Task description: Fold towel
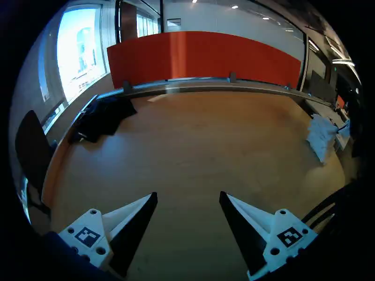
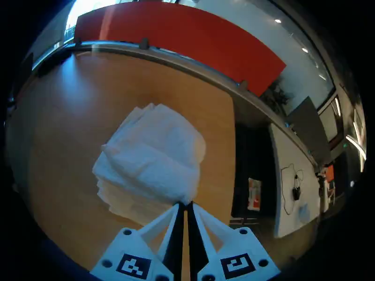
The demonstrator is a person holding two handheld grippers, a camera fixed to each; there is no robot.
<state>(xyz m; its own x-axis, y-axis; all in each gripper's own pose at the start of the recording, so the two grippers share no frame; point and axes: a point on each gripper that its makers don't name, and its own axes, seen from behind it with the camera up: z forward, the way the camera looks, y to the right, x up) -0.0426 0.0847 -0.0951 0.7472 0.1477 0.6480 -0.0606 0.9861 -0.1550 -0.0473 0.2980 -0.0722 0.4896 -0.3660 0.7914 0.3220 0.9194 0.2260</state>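
Fingers (image 2: 174, 229) at rumpled white towel (image 2: 150, 159)

Left tool (image 1: 188, 196), right tool (image 2: 186, 208) — white, black-fingered, tagged.

The table (image 1: 187, 140) is warm orange-brown wood with a faint grain. The stacked towels (image 2: 150, 159) on it are plain white, with no print. At the table's far left, a crumpled cloth (image 1: 101, 117) is black. A grey metal rail (image 1: 187, 85) runs along the far edge, and behind it stands a plain red-orange partition (image 1: 201, 56). The left gripper (image 1: 187, 199) and the right gripper (image 2: 186, 206) are white with black inner finger faces, and each finger bears a black-and-white square marker. The chair (image 1: 30, 145) at the left is dark.
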